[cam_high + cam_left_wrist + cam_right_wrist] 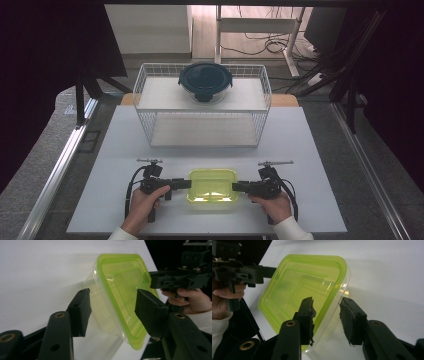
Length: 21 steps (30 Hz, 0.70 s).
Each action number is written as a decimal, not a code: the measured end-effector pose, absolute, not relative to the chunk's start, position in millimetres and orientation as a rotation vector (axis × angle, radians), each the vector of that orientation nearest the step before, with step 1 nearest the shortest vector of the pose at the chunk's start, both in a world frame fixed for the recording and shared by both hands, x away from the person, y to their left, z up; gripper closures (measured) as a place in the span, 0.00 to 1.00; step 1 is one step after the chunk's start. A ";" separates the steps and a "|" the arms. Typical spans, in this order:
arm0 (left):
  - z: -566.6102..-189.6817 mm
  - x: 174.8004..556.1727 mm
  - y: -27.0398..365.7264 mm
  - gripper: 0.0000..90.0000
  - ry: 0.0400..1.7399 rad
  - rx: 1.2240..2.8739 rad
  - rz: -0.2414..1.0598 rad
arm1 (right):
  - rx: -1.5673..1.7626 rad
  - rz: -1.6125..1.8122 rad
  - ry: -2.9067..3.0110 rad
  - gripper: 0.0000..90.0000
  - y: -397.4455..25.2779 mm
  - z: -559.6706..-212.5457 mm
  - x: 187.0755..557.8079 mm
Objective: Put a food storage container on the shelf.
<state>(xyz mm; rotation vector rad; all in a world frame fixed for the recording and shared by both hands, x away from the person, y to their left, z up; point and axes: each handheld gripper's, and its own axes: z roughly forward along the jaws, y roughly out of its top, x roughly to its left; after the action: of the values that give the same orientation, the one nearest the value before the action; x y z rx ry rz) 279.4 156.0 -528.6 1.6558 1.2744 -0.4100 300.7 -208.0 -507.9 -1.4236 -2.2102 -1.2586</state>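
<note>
White table (pixel 125 150): one green-lidded container (pixel 212 185), two containers counted, both hand-held grippers agape astride it.

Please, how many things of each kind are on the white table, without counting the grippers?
Clear plastic box with a green lid: 1
Round container with a dark blue lid, on top of the rack: 1
White wire rack: 1
Total: 3

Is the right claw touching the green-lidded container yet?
Cannot tell. In the right gripper view the right claw straddles the green-lidded container at its rim, jaws open, but no plain gap or contact shows.
</note>
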 end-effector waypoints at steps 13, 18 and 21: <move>-533.8 282.1 150.0 0.83 1.277 1.627 -0.505 | -1.442 -1.247 -2.170 0.80 -207.9 -507.7 297.2; -532.4 281.8 151.5 0.85 1.266 1.611 -0.505 | -1.427 -1.270 -2.159 0.83 -210.1 -506.7 296.5; -529.6 280.3 151.5 0.86 1.262 1.611 -0.498 | -1.423 -1.297 -2.135 0.85 -212.0 -504.3 296.5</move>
<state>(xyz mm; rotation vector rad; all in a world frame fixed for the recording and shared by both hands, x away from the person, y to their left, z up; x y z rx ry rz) 280.3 151.5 -529.6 1.6113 1.2617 -0.4977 296.5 -212.0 -504.3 -1.4233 -2.1345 -1.2971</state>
